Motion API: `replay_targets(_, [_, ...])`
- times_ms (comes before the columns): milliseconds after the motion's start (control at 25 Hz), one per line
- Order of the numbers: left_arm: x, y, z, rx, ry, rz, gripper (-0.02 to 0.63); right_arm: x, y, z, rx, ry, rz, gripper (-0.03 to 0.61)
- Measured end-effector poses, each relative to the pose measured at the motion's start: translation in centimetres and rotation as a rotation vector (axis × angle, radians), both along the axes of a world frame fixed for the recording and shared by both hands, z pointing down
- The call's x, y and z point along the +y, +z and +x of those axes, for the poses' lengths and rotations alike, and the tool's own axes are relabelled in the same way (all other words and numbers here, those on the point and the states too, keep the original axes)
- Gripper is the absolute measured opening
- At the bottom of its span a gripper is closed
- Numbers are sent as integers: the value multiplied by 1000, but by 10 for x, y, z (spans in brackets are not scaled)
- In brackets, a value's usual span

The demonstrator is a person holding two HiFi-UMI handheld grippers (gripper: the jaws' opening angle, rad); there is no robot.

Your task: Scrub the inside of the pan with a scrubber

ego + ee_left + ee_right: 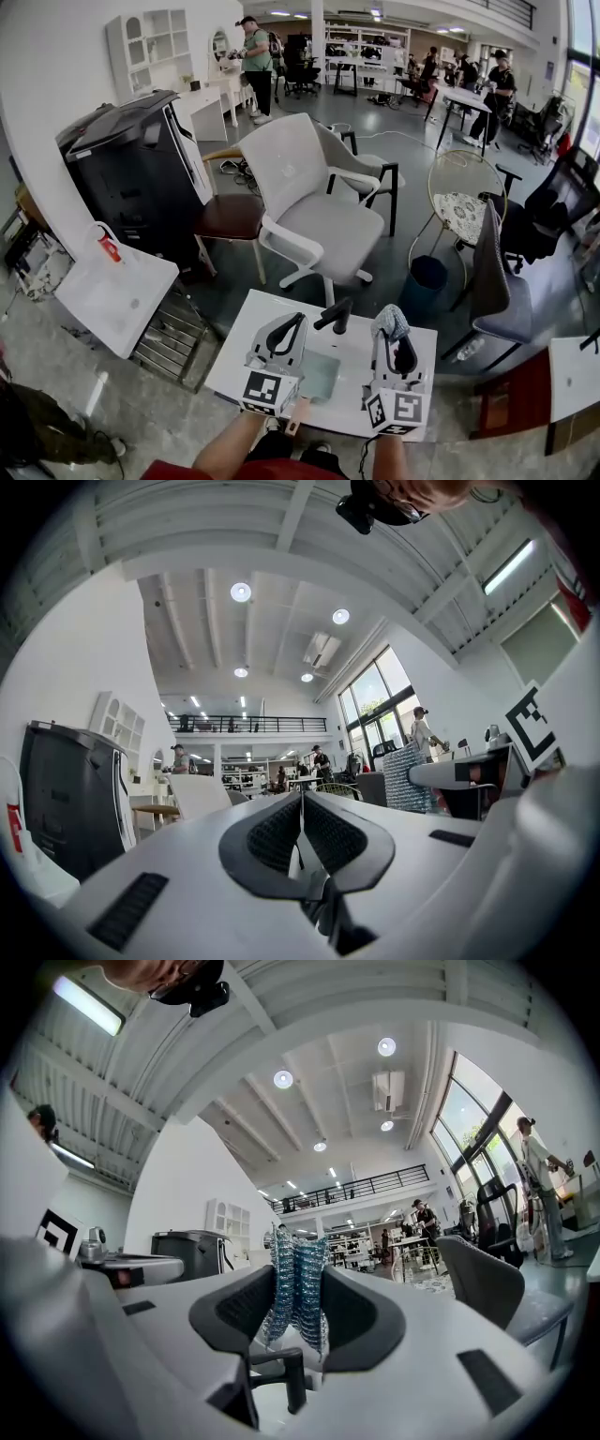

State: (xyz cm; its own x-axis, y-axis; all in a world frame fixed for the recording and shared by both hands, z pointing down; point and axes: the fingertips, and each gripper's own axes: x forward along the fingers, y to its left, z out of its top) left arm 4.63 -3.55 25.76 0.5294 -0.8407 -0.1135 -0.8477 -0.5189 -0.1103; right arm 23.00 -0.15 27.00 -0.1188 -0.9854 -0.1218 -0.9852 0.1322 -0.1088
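Down at the bottom of the head view sits the white rectangular table (232, 364), and on it lies the pale grey-green square pan (323, 375), its black handle (335, 316) pointing away from the person. Both tools hang above the table on either side of the pan, aimed out at the room and not down into it.

The left gripper (296, 321) (302, 803) has its jaws pressed together with nothing between them. The right gripper (394, 343) (298, 1283) is clamped on the blue knitted mesh scrubber (389, 322) (298, 1288), which sticks up past the jaw tips.

So the tool is in hand, but the scrubber is clear of the pan. By my read the scrubbing itself is all yet to do, and nothing steadies the handle.
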Motion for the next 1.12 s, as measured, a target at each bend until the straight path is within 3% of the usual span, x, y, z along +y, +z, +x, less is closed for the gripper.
replay_targets(360, [-33, 2, -30, 48, 36, 0, 24, -26, -2, -40, 63, -1, -15, 170])
replay_targets(680, [-71, 2, -65, 25, 86, 33, 25, -67, -1, -85, 139, 23, -41, 170])
replay_targets(880, [-92, 16, -75, 36, 99, 1, 23, -84, 7, -95, 148, 32, -60, 170])
replay_targets(1120, [-105, 24, -60, 10, 85, 0, 18, -103, 18, -83, 128, 7, -79, 170])
